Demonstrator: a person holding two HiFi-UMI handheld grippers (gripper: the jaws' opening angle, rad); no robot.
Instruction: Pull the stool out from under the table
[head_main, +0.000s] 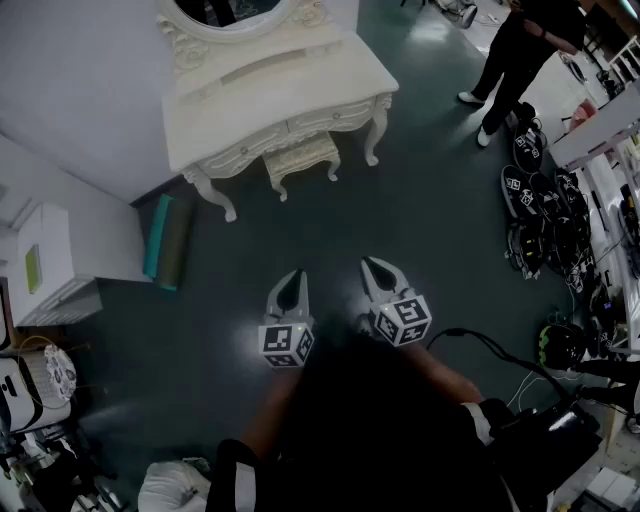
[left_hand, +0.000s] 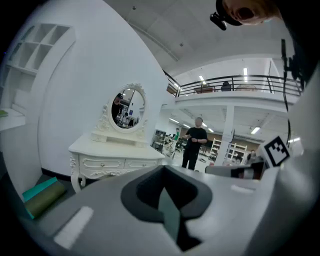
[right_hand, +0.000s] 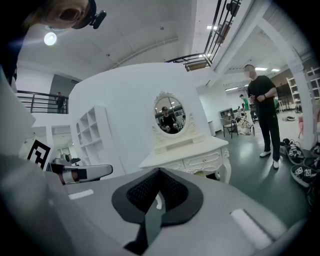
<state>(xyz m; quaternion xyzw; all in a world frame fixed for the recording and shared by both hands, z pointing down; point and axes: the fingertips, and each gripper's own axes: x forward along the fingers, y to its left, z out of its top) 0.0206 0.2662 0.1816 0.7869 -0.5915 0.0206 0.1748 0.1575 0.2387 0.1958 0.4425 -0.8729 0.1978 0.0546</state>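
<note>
Dark green floor (head_main: 400, 220) runs up to a white wall, where teal and olive mats (head_main: 162, 240) lie left of the white dressing table (head_main: 270, 100). Tucked under it, between its curved legs, sits the stool (head_main: 300, 155). Well short of it hover the left gripper (head_main: 293, 274) and right gripper (head_main: 375, 264), both with jaws together and empty. A person (head_main: 520, 50) stands far right.

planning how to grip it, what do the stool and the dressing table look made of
Small cream stool: probably painted wood, matte, given its carved curved legs; seat covering unclear. Ornate white dressing table: likely painted wood too, slight sheen, carved apron and legs.
</note>
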